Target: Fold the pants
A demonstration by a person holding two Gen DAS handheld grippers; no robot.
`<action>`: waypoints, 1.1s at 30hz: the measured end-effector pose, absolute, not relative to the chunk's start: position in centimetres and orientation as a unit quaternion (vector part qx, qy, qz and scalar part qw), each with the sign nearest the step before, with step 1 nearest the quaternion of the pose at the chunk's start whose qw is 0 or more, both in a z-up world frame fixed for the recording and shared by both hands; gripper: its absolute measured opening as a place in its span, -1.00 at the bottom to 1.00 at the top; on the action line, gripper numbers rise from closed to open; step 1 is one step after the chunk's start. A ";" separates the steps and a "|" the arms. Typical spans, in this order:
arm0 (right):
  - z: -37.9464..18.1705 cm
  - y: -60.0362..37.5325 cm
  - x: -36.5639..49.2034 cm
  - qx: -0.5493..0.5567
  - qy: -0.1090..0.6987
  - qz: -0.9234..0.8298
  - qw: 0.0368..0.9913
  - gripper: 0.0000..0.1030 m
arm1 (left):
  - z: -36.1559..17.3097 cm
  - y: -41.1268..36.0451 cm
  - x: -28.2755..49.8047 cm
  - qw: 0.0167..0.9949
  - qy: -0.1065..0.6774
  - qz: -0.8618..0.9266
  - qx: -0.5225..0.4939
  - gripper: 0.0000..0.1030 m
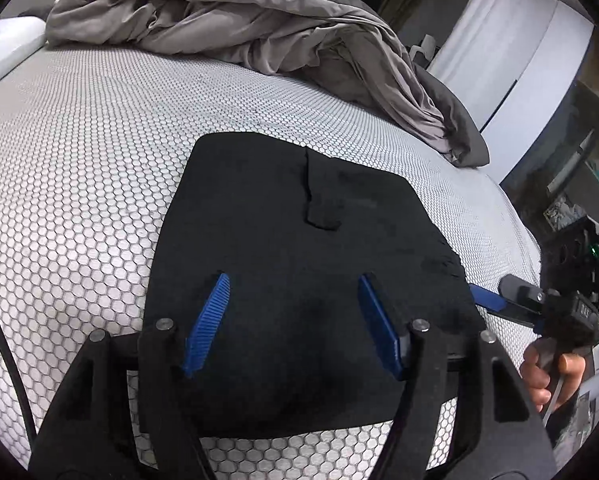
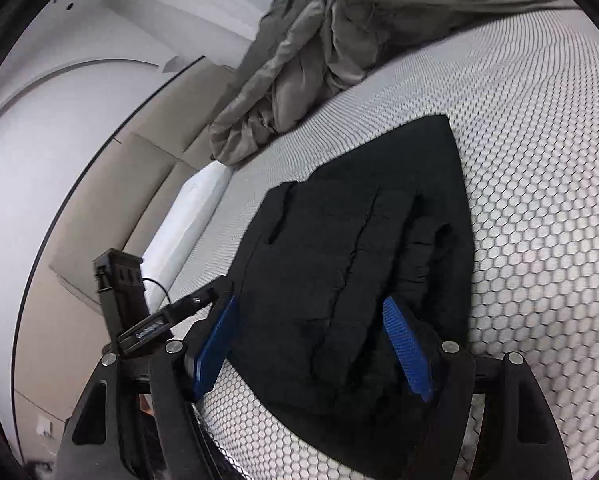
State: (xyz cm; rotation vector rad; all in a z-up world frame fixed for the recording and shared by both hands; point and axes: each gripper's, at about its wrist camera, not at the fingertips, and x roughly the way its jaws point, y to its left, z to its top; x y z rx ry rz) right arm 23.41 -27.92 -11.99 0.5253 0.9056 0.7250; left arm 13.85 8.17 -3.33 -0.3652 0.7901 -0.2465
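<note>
On the honeycomb-patterned mattress (image 1: 79,152), the folded black fabric pants (image 1: 291,240) lie lengthwise ahead of both tools. The left tool (image 1: 293,320) and right tool (image 2: 319,344) gape empty over the near edge.

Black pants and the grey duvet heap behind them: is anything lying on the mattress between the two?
No. In the left wrist view only bare honeycomb-patterned mattress separates the black pants from the grey duvet; the right wrist view agrees.

Black left gripper (image 1: 293,292) frame, ribbed blue pads (image 1: 207,322), silver screws.

Rumpled grey blanket (image 1: 235,20) on honeycomb-patterned mattress (image 1: 79,140)
</note>
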 end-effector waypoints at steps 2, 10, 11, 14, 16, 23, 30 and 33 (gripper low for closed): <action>-11.8 -27.8 23.4 0.262 0.417 0.353 0.796 0.48 | -3.6 7.9 14.1 0.904 0.375 -0.117 -0.169 0.24; -11.3 -26.7 22.1 0.298 0.401 0.423 0.756 0.44 | -2.3 7.3 12.8 0.904 0.378 -0.118 -0.165 0.24; -11.7 -26.2 22.3 0.284 0.413 0.414 0.760 0.38 | -2.1 7.0 12.8 0.903 0.379 -0.117 -0.164 0.24; -12.7 -24.9 22.9 0.241 0.435 0.381 0.780 -0.20 | -2.1 6.9 12.9 0.903 0.379 -0.116 -0.163 0.24; -12.8 -24.4 22.9 0.203 0.442 0.351 0.800 -0.86 | -2.1 7.0 12.8 0.904 0.378 -0.113 -0.163 0.24; -9.4 -27.1 18.8 0.183 0.409 0.328 0.832 -0.89 | -1.6 9.0 12.9 0.905 0.366 -0.094 -0.193 0.24; -11.9 -29.2 18.7 0.152 0.446 0.274 0.838 -0.44 | -2.5 9.4 13.4 0.899 0.384 -0.077 -0.196 0.24; -11.3 -31.1 18.5 0.169 0.425 0.245 0.855 0.12 | -2.6 9.3 13.4 0.902 0.384 -0.073 -0.183 0.24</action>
